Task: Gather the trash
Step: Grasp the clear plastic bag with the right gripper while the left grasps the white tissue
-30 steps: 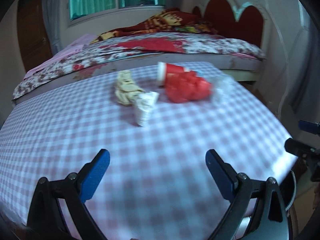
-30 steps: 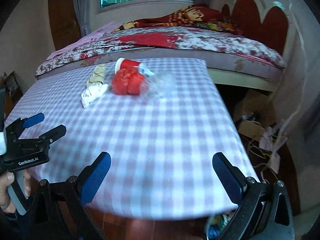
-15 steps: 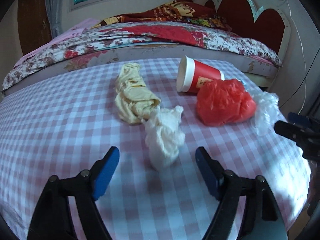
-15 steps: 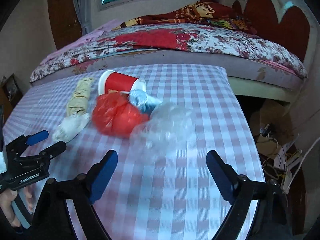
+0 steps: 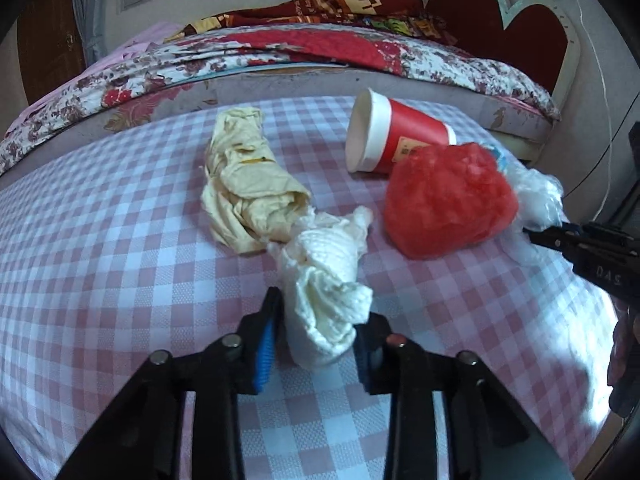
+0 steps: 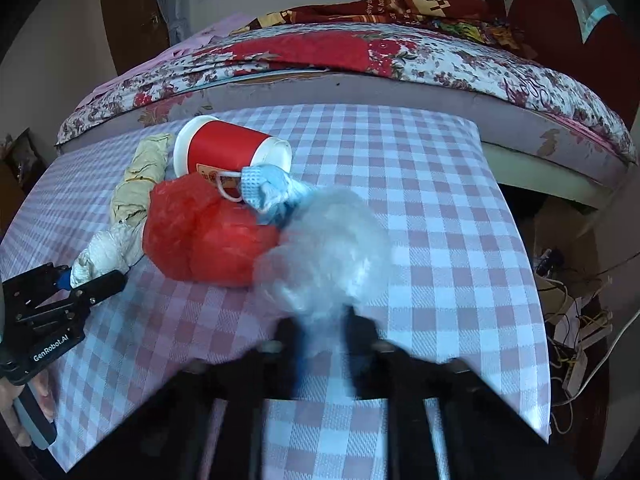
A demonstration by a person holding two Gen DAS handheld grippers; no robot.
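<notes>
Trash lies on the checked tablecloth [image 5: 100, 264]. My left gripper [image 5: 318, 332] is shut on a crumpled white tissue [image 5: 324, 280], which also shows in the right wrist view [image 6: 102, 250]. My right gripper [image 6: 324, 332] is shut on a clear plastic bag [image 6: 332, 248], seen at the right in the left wrist view [image 5: 534, 196]. Between them lie a crumpled red plastic bag [image 5: 448, 204], a tipped red paper cup [image 5: 394, 138], a beige wrapper [image 5: 248, 180] and a blue face mask [image 6: 268, 192].
A bed with a floral quilt [image 5: 280, 56] runs along the table's far edge. The table's right edge [image 6: 520, 240] drops to a floor with cables and a power strip [image 6: 576, 344].
Both grippers moved forward to the trash and closed, the left on the white tissue and the right on the clear plastic bag.
</notes>
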